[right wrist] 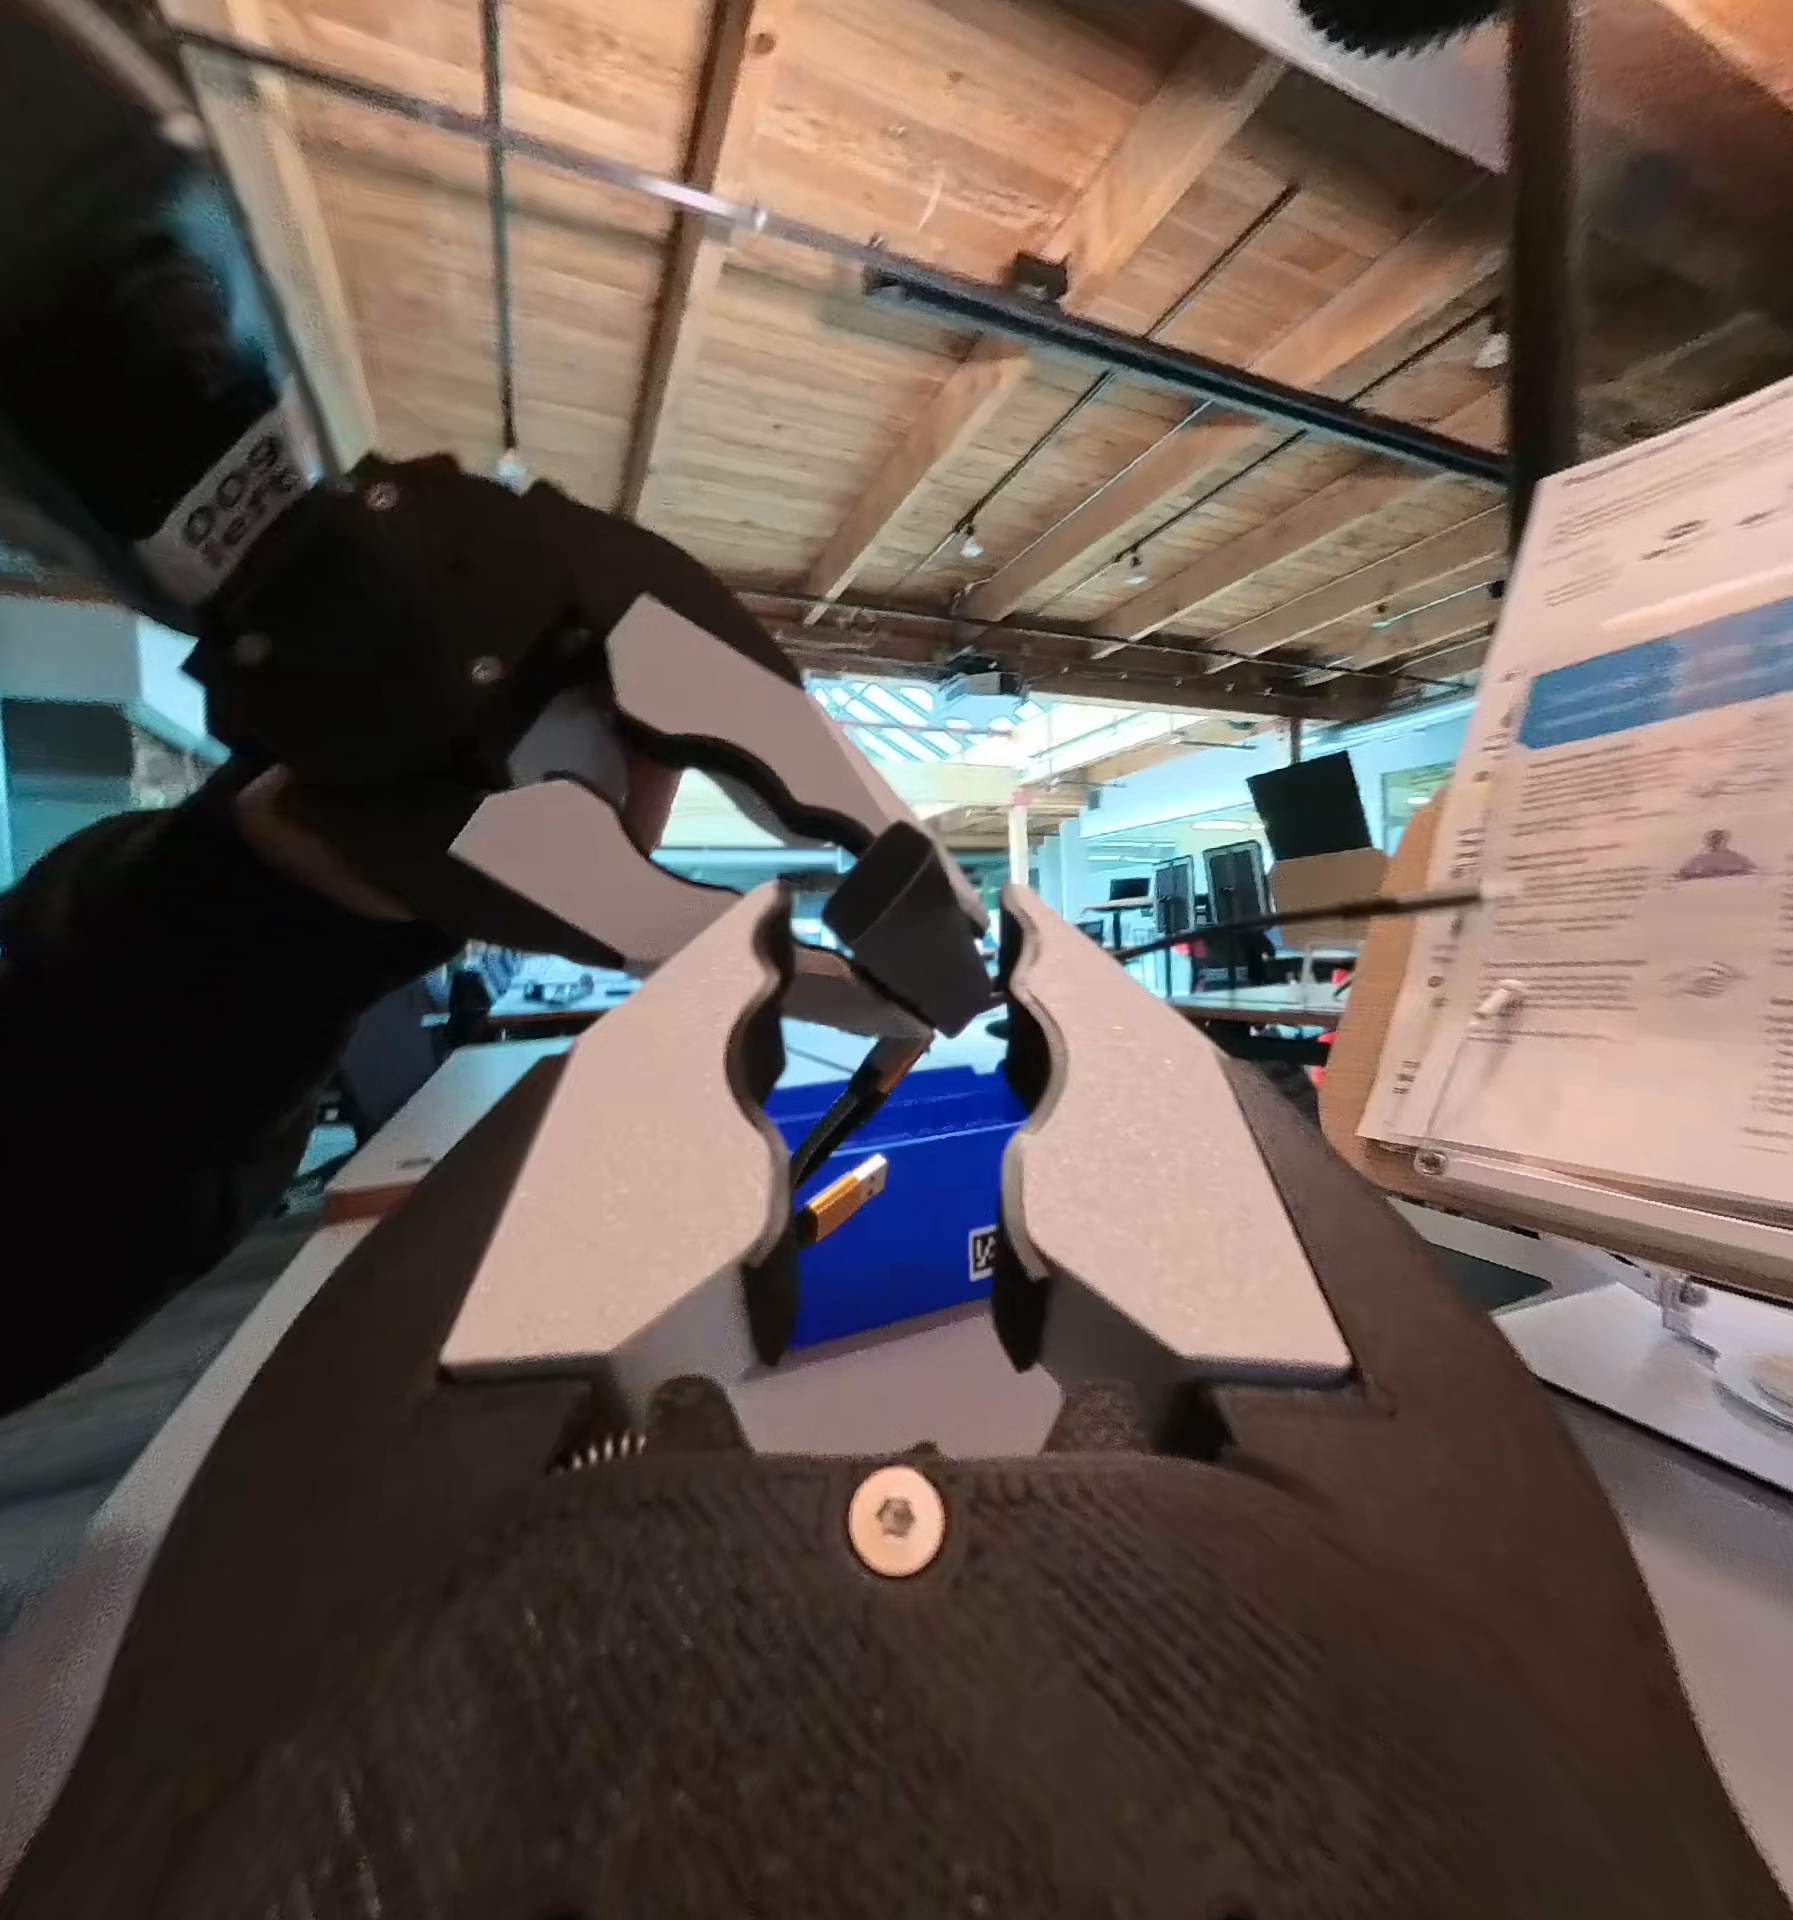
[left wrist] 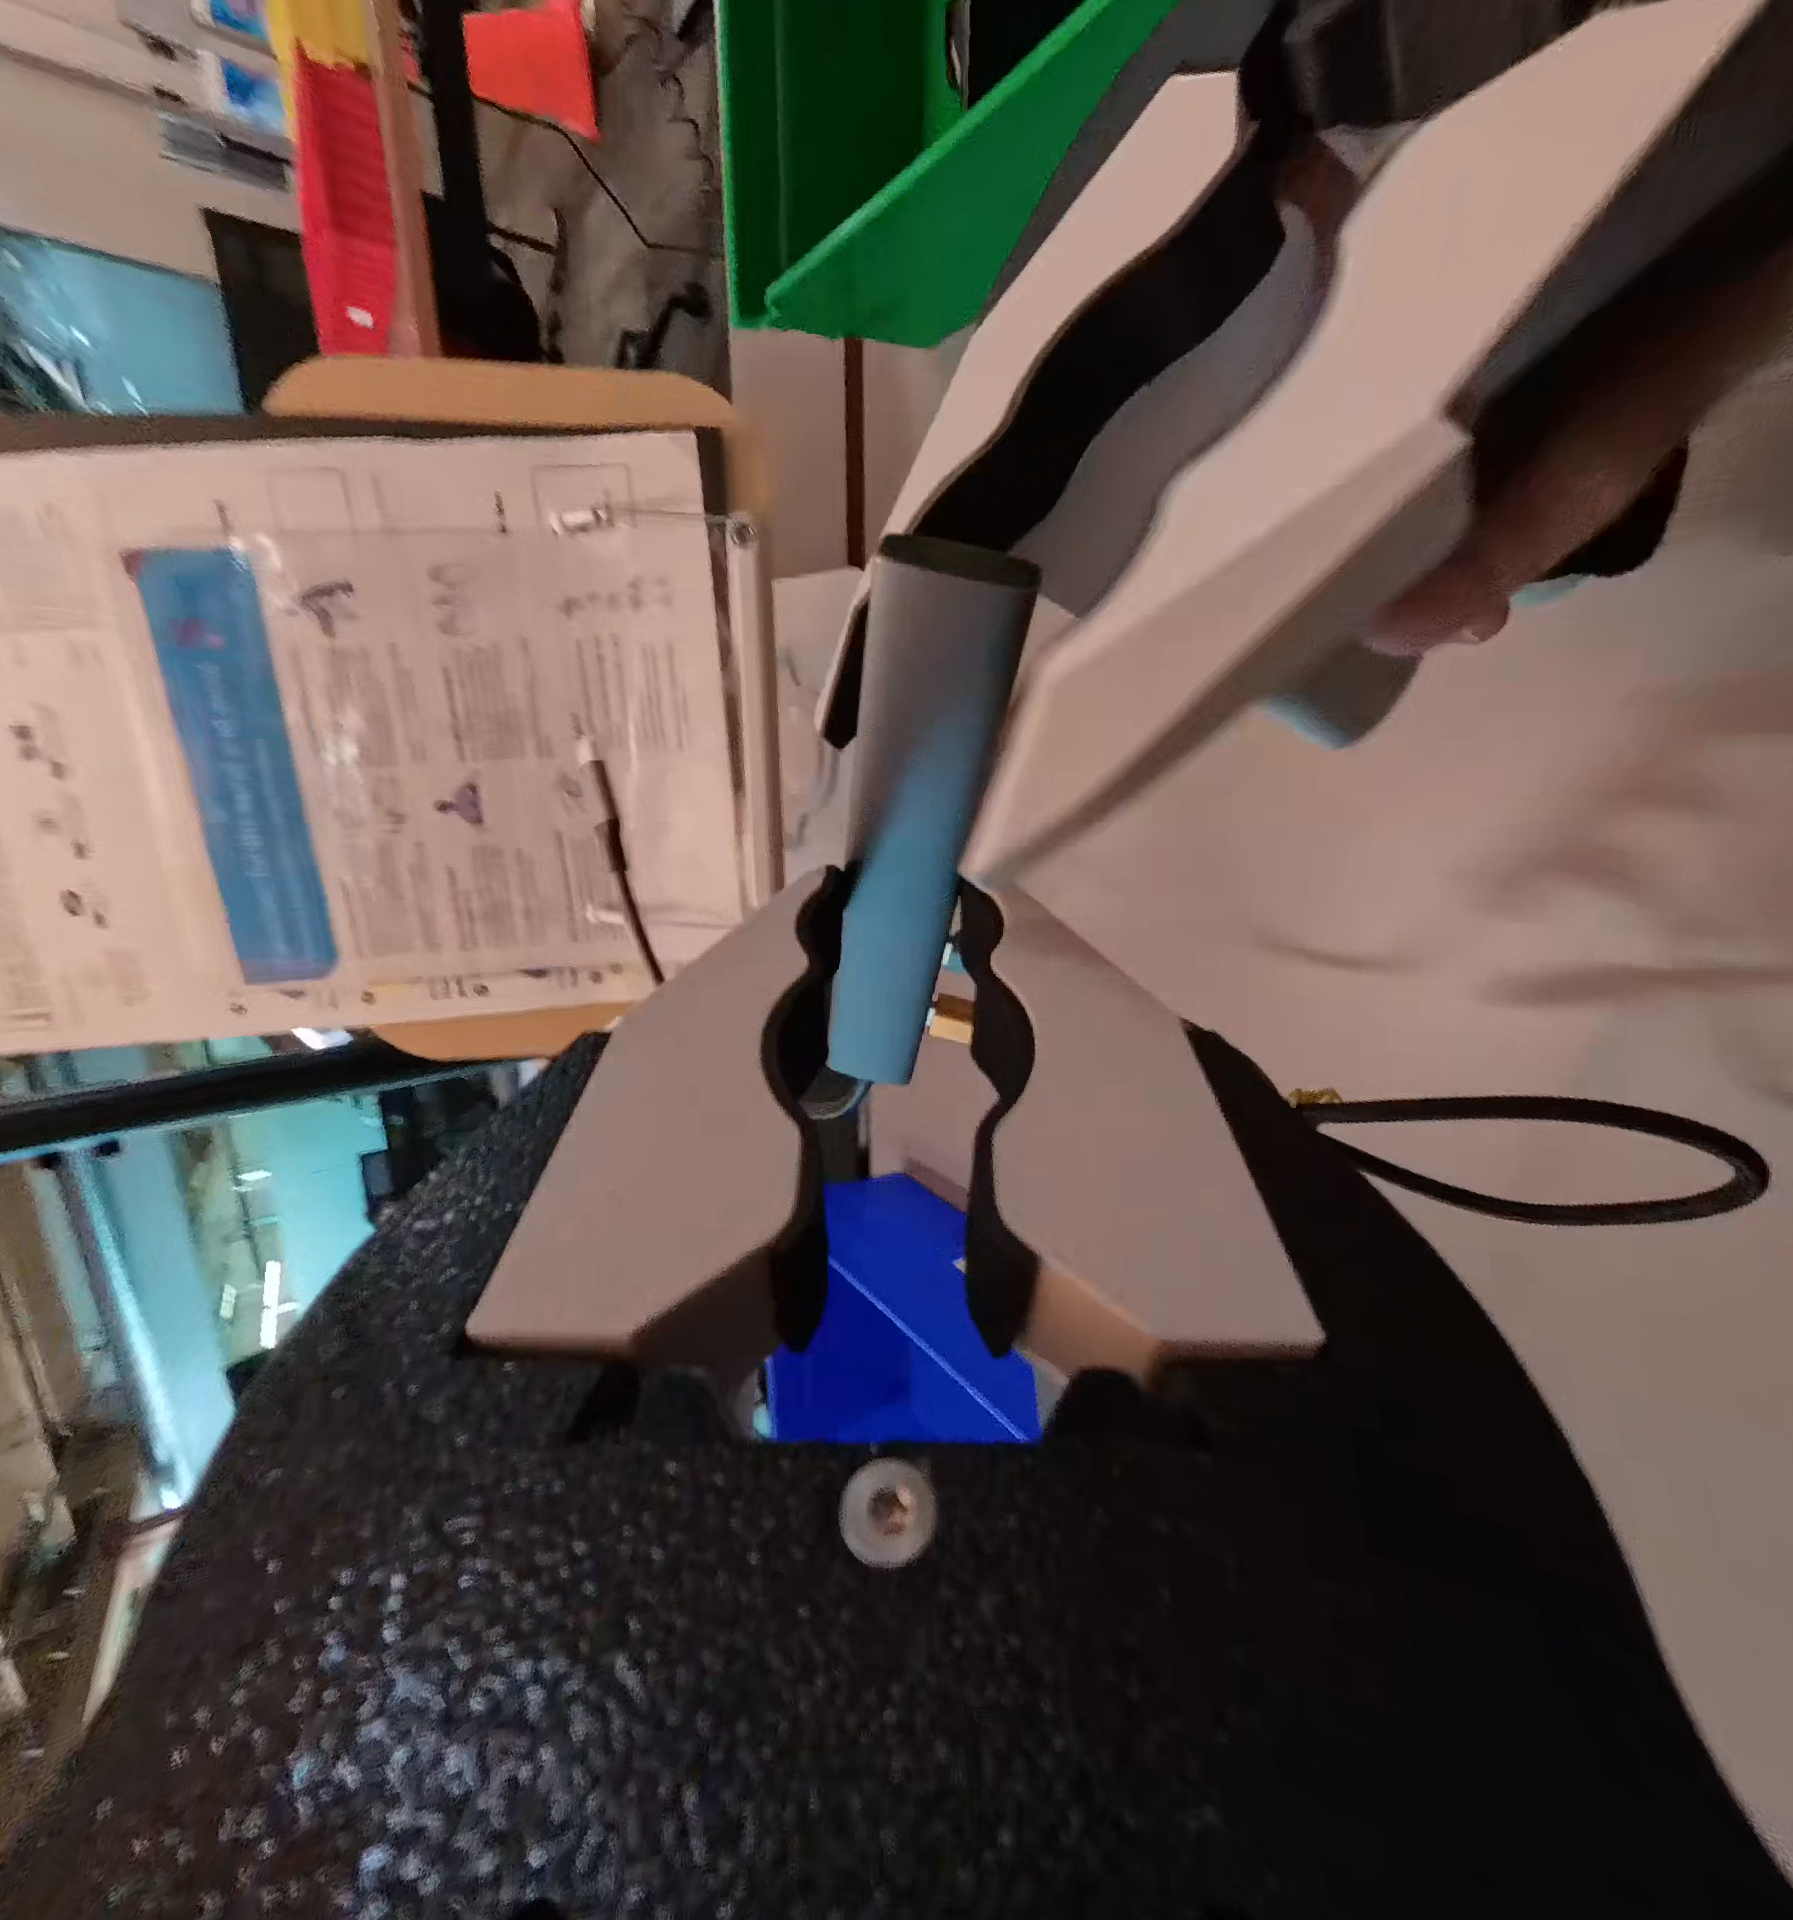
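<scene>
The left claw (left wrist: 897,904) is clamped on a flat blue-grey bar-shaped device (left wrist: 913,831) near its lower end, holding it up in the air with a short cable and gold-cased plug (right wrist: 850,1195) dangling beneath it. The right claw (right wrist: 897,914) stands parted around the device's dark upper end without pinching it, so the bar sits between both claws, above a blue box (right wrist: 902,1216) on the pale table (right wrist: 1702,1558). To the right an instruction sheet in a clear stand (right wrist: 1650,883) leans near them, and a green bin (left wrist: 871,208) sits farther off
</scene>
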`<state>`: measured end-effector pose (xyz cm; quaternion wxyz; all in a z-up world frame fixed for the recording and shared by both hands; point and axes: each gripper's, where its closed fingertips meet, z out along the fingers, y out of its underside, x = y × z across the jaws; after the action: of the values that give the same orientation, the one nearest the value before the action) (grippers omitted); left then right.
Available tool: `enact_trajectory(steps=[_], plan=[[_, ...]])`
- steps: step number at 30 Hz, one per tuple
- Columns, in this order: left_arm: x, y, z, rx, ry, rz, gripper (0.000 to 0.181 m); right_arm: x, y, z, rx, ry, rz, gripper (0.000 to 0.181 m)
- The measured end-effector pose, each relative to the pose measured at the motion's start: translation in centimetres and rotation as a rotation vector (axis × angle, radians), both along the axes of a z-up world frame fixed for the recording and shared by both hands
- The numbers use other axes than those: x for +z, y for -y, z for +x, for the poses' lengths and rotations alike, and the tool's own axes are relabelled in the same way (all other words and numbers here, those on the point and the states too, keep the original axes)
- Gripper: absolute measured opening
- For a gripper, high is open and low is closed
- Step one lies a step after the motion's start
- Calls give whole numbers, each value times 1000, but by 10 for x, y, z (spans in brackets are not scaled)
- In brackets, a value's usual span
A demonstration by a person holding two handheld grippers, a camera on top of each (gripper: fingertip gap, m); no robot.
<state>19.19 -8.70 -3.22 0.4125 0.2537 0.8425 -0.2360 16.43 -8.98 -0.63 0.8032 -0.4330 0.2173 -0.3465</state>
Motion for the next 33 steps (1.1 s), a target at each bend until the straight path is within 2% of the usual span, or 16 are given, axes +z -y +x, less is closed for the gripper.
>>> enact_trajectory(steps=[2,5,9,13,16,19,21,23,26,29,33], plan=[[3,13,-3,-27,36,-26,20,4,14,1,0,-7,66,20],[14,31,-5,-57,110,-71,20,10,38,3,2,-43,183,15],[35,58,-21,-195,177,-193,20,26,66,-12,76,0,296,9],[43,62,-43,-303,26,-271,38,32,76,-23,269,-33,351,7],[51,47,-48,-360,-92,-331,47,25,87,-12,301,-107,450,8],[37,26,-52,-382,-256,-386,50,5,94,10,266,-235,511,8],[19,17,-45,-335,-302,-450,53,-6,97,20,289,-306,580,8],[-4,11,-27,-265,-276,-521,57,-13,97,26,335,-356,651,8],[-31,10,-9,-221,-232,-674,54,-25,89,34,373,-430,695,8],[-46,12,1,-202,-167,-760,52,-37,82,42,396,-490,729,8],[-49,12,5,-217,-172,-821,41,-44,78,45,412,-526,710,8]])
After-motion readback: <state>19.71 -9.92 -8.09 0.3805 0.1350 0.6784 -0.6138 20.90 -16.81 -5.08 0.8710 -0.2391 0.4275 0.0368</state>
